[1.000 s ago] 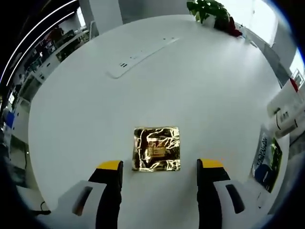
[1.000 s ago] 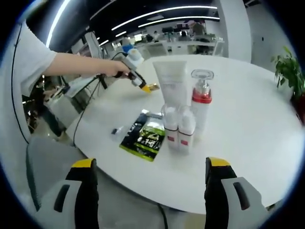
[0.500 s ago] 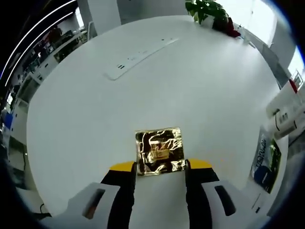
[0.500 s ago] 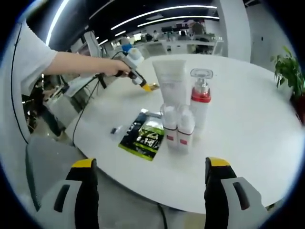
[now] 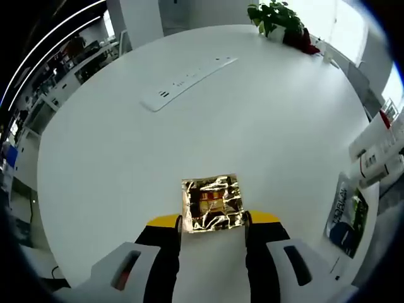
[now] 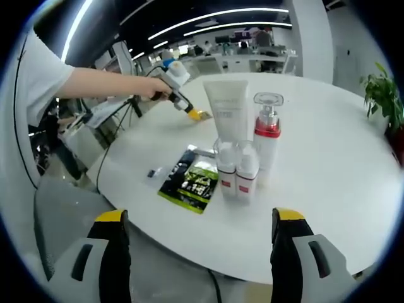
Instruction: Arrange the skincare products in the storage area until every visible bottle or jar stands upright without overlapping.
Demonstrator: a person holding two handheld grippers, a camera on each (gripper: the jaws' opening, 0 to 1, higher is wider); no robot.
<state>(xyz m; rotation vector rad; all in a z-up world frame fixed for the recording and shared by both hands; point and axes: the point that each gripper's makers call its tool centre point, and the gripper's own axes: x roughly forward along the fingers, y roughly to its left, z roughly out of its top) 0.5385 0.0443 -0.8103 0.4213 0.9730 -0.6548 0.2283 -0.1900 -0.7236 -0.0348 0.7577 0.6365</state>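
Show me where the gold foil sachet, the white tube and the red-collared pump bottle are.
gold foil sachet (image 5: 213,203), left gripper view, centre of foil.
white tube (image 6: 227,110), right gripper view, front face.
red-collared pump bottle (image 6: 267,129), right gripper view, red collar.

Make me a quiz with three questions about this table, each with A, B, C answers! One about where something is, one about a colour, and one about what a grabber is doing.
1. Where is the shiny gold packet?
A. Between the left gripper's jaw tips
B. On top of the tall white tube
C. Under the potted plant

2. What colour is the collar of the pump bottle?
A. Blue
B. Red
C. Green

3. How do the right gripper's jaws stand?
A. Shut on the dark green sachet
B. Shut on a small bottle
C. Wide apart, holding nothing

Answers:
1. A: in the left gripper view the packet's near edge sits between the yellow jaw tips.
2. B: a red band sits under its clear pump top.
3. C: in the right gripper view the jaws stand far apart, short of the dark green sachet and small bottles.
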